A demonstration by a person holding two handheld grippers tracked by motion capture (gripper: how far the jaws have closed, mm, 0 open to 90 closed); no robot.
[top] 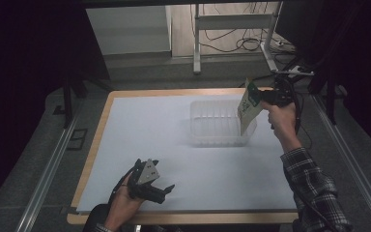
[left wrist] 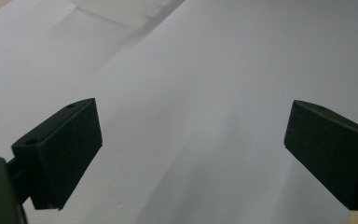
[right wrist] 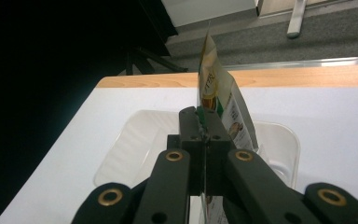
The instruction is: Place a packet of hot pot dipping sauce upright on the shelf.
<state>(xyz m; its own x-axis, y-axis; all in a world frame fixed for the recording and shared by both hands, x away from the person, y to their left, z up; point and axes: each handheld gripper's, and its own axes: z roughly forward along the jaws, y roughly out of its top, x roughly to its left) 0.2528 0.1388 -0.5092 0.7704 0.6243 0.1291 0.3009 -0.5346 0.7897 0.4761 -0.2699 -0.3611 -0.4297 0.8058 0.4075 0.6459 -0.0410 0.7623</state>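
Desk (top: 125, 94): pale wooden top, edge showing around a white sheet (top: 164, 140) that covers most of it. Floor (top: 38, 145): grey carpet, with a metal rail (top: 46, 169) running along each side of the desk. Beyond the far edge: a white panel (top: 128, 29), a metal frame on legs (top: 232, 21), and dark cables (top: 232, 41) looped on the lighter floor beneath it. Sides of the room: very dark; light falls mainly on the desk.

The printing on the pouch (right wrist: 216, 93) is too small and blurred to read.
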